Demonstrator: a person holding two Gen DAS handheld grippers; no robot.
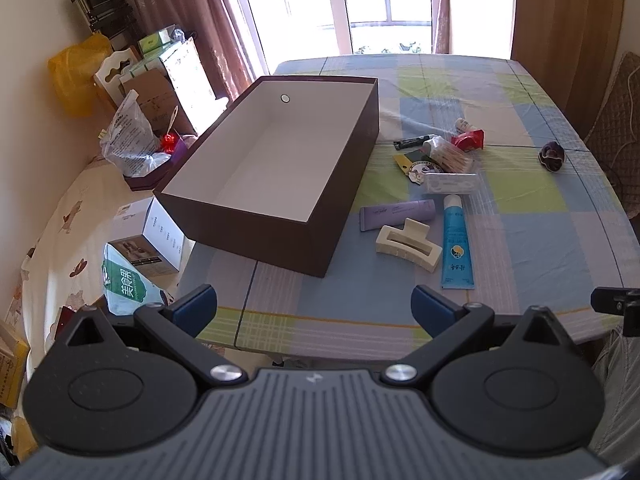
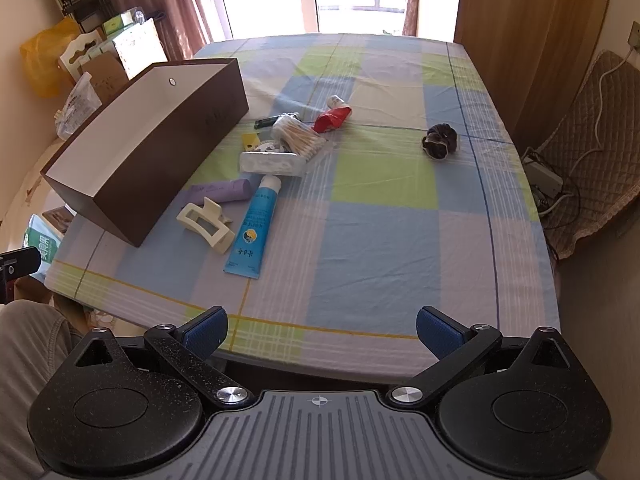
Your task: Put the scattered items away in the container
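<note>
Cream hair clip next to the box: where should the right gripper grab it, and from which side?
Probably from above, fingers closing across the hair clip's long open frame. It lies flat on the tablecloth, clear of the box and beside the blue tube. The raised lever end looks less stable. The right gripper is open.

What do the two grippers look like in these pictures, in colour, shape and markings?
The left gripper and the right gripper look alike: black angular arms with silver pivot screws, round black discs, a grey ribbed body, and blue textured pads. The right body carries a small crosshair mark; the left bears a small pale logo.
</note>
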